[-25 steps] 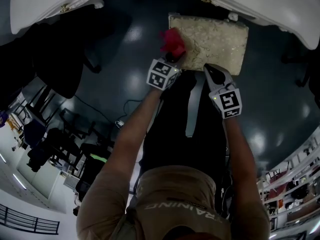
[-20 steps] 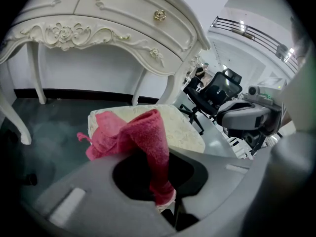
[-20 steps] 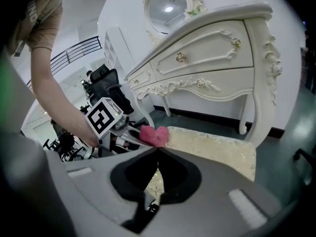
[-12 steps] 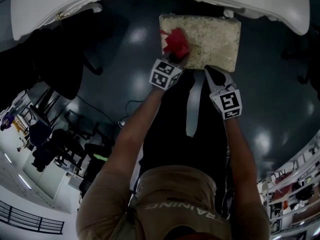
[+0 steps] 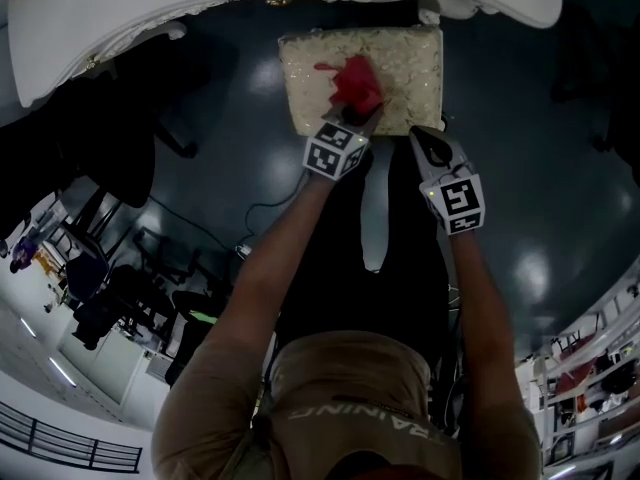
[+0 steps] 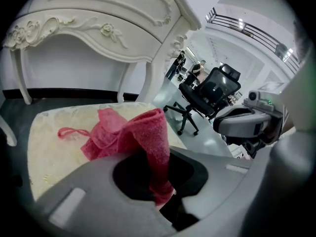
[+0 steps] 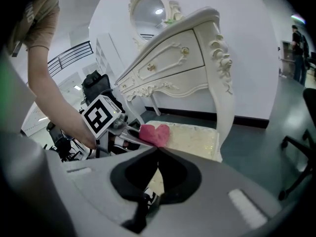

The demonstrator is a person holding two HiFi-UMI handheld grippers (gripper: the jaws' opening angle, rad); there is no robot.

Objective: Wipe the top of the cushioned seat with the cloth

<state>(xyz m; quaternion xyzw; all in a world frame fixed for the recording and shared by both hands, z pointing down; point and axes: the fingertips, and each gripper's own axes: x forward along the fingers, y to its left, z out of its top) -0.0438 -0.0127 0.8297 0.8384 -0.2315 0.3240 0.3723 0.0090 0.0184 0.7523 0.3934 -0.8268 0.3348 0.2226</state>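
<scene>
Cloth (image 5: 352, 83), pinched in the left claw (image 6: 159, 184), lies bunched near the middle of the seat (image 5: 405, 63); the right claw (image 7: 157, 149) is closed, empty. Better to press it flatter, sweeping out to every corner.

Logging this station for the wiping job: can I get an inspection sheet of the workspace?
Surface: cushioned seat, pale patterned top, mostly bare.
Job's things: red cloth bunched on the seat top, near its middle.
Clutter: nothing seen on the seat besides the cloth.
Grippers: left gripper shut on the cloth; right gripper shut, empty, by the seat's near right corner.
Cables: a thin cable lies on the dark glossy floor, to the left of the seat.
Surroundings: white ornate dressing table behind the seat; black office chair further off.
</scene>
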